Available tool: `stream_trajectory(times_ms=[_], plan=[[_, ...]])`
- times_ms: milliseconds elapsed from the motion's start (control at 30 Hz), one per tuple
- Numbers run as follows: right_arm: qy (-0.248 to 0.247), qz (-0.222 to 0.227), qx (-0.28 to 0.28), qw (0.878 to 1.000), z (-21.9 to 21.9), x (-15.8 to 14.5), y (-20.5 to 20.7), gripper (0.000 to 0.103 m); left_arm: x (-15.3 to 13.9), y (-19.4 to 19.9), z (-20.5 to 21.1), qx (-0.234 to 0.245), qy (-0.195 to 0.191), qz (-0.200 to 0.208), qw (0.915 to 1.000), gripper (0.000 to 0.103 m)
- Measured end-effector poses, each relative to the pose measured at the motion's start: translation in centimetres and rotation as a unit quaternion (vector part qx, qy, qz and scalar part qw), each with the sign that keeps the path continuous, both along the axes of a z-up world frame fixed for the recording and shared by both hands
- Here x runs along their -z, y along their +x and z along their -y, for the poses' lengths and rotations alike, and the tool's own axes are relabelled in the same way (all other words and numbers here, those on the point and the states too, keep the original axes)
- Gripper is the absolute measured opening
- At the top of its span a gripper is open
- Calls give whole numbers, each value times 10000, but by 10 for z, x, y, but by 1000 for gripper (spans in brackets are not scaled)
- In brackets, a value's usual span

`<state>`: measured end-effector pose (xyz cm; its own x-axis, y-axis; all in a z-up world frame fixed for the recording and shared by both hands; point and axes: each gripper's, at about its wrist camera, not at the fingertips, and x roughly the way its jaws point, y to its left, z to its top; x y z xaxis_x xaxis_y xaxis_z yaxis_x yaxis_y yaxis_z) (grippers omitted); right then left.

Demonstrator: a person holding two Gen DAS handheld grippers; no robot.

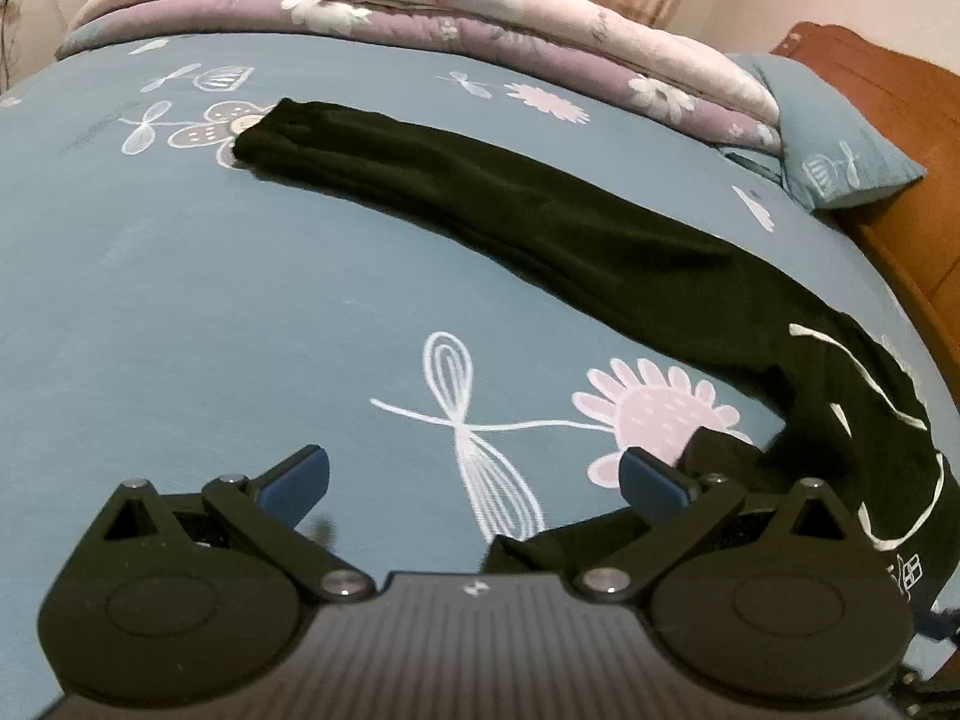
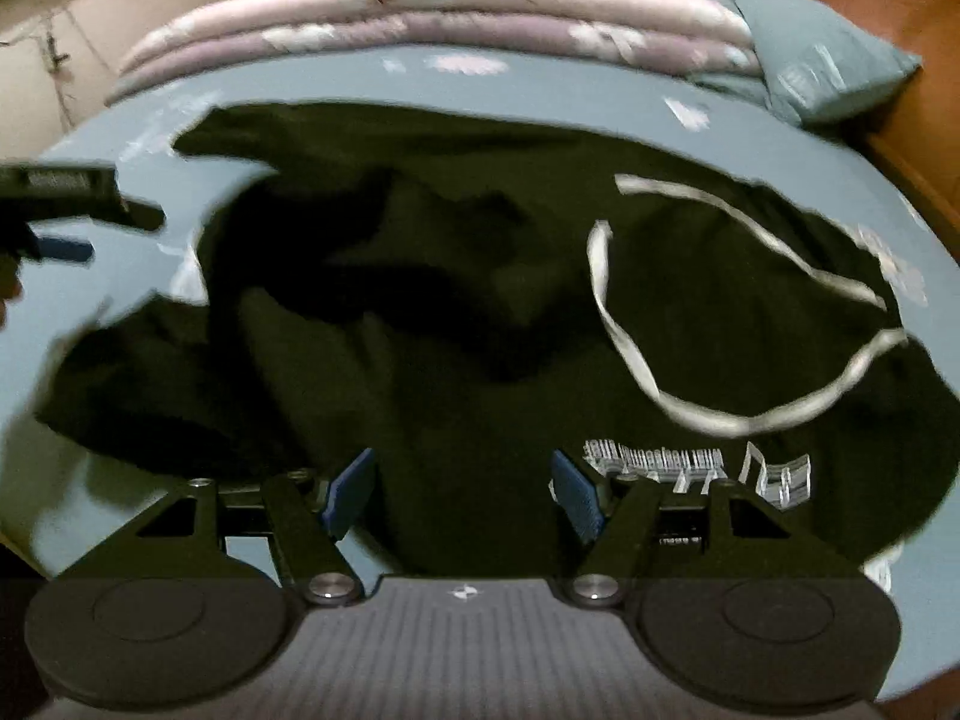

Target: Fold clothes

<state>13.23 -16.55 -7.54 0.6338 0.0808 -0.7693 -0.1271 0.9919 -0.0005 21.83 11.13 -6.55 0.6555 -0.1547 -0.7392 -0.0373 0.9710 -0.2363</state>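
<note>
A black long-sleeved top (image 2: 480, 312) with a white loop print and white lettering lies rumpled on the blue flower-patterned bedsheet (image 2: 780, 150). In the left wrist view one sleeve of the black top (image 1: 510, 204) stretches flat toward the upper left, and the printed body lies at the right edge. My left gripper (image 1: 474, 474) is open over bare sheet, its right finger beside a fold of the black cloth, nothing between the pads. My right gripper (image 2: 462, 474) is open just above the body of the top, left of the lettering. The left gripper (image 2: 66, 222) shows at that view's left edge.
A folded pink and mauve floral quilt (image 1: 420, 6) lies along the far side of the bed. A blue pillow (image 1: 840, 138) rests at the far right against the brown wooden bed frame (image 1: 900, 210). A bright curtained window is behind the quilt.
</note>
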Motion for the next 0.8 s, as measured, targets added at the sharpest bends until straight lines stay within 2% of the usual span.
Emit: stream_trajectory(times_ms=[67, 167, 267, 333, 367, 433, 533, 633, 700, 800], plan=[[-68, -38, 5, 10000, -1, 8, -2, 72, 0, 1, 6, 51, 40, 9, 10000, 102], [-182, -37, -19, 9998, -4, 20, -5, 83, 3, 3, 13, 93, 104, -25, 9999, 102], [-102, -203, -70, 9997, -1, 33, -7, 84, 6, 6, 20, 83, 188, -61, 9998, 102], [9, -78, -103, 9999, 0, 40, -12, 94, 9, 6, 26, 182, 281, -50, 9994, 102], [55, -21, -125, 9999, 1, 43, -15, 103, 12, 6, 28, 222, 329, -54, 9992, 102], [70, 45, -218, 9997, -1, 39, -21, 103, 16, 4, 32, 287, 441, -70, 9986, 102], [112, 169, -363, 9991, -2, 32, -30, 97, 19, 1, 34, 320, 602, -73, 9976, 102], [197, 705, -501, 9961, 13, 2, -32, 98, 17, -3, 33, 275, 639, -46, 9976, 102], [180, 919, -490, 9944, 26, -9, -22, 103, 14, -6, 34, 185, 660, -58, 9976, 102], [171, 1072, -393, 9933, 48, -14, 0, 103, 7, -15, 38, 145, 618, -64, 9980, 102]])
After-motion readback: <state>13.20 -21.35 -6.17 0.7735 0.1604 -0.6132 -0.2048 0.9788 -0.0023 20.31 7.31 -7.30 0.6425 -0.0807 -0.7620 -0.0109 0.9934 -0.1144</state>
